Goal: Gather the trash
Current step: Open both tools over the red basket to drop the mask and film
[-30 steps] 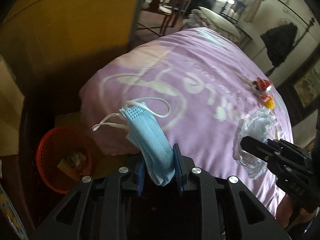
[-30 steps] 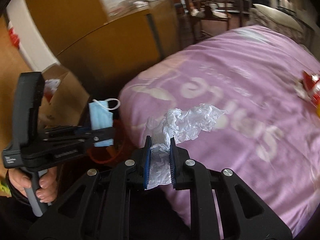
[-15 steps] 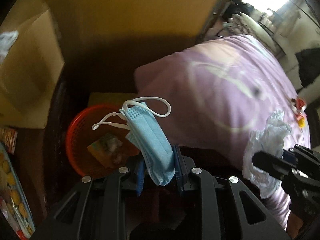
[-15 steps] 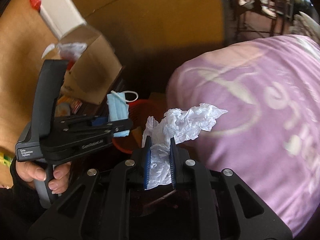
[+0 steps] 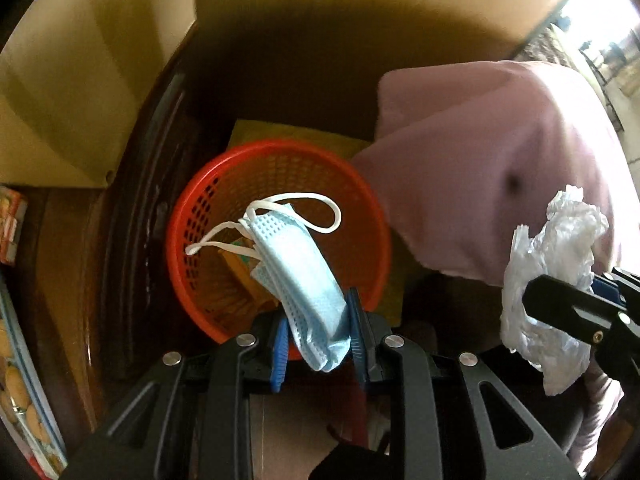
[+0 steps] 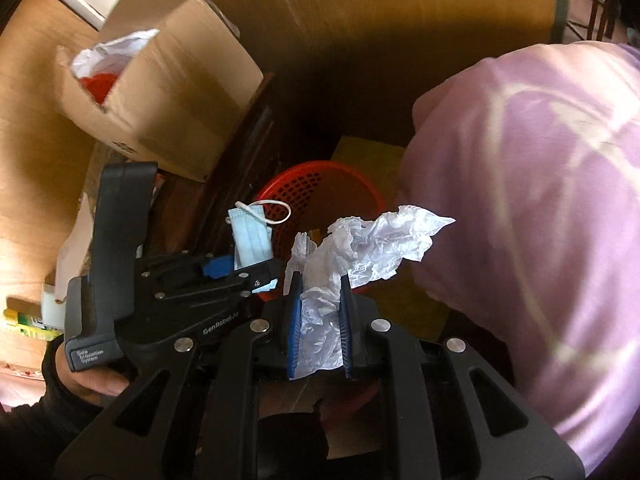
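My left gripper point(image 5: 318, 320) is shut on a folded blue face mask point(image 5: 296, 264) with white ear loops, held right over the red mesh basket point(image 5: 280, 172). Some paper trash lies in the basket's bottom. My right gripper point(image 6: 320, 300) is shut on a crumpled white plastic bag point(image 6: 372, 244), just short of the same red mesh basket point(image 6: 320, 184). In the right wrist view the left gripper point(image 6: 248, 268) with the blue face mask point(image 6: 252, 236) hangs at the left, in a person's hand. In the left wrist view the white plastic bag point(image 5: 548, 264) shows at the right edge.
A bed under a purple cover point(image 6: 540, 200) crowds the basket's right side. An open cardboard box point(image 6: 168, 92) with bags in it sits on a dark wooden cabinet point(image 5: 132, 200) to the left. A wooden wall panel point(image 5: 320, 20) stands behind. Yellow mat point(image 5: 280, 132) under the basket.
Both grippers have swung down from above the bed toward the red basket, which now fills the middle of the left wrist view. Each keeps its hold on its trash.
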A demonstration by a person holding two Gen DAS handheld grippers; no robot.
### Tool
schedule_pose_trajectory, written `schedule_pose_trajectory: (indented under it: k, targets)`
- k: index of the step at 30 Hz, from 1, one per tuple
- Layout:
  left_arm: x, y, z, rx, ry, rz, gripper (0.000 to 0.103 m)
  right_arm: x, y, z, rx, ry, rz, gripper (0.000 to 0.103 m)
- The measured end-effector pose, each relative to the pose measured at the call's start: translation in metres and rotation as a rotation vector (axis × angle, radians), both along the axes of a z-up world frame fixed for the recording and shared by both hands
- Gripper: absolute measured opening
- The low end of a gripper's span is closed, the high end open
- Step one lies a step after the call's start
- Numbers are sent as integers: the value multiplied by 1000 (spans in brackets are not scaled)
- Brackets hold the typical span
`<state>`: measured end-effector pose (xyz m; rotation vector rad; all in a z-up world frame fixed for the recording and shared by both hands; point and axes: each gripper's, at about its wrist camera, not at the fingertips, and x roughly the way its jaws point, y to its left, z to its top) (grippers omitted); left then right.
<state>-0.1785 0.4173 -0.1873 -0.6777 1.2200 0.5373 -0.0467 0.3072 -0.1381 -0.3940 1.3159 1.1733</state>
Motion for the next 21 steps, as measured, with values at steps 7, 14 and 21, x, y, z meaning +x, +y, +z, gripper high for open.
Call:
schedule_pose_trajectory:
  k: [7, 14, 21]
  targets:
    - [-12, 18, -23, -20, 39, 36, 27, -6, 39, -39, -52, 47, 28, 19]
    - [-20, 27, -45, -35, 84, 62, 28, -12, 55, -56, -73, 60, 42, 21]
    - [-22, 27, -46, -18, 102, 76, 43, -9, 67, -59, -59, 75, 7, 45]
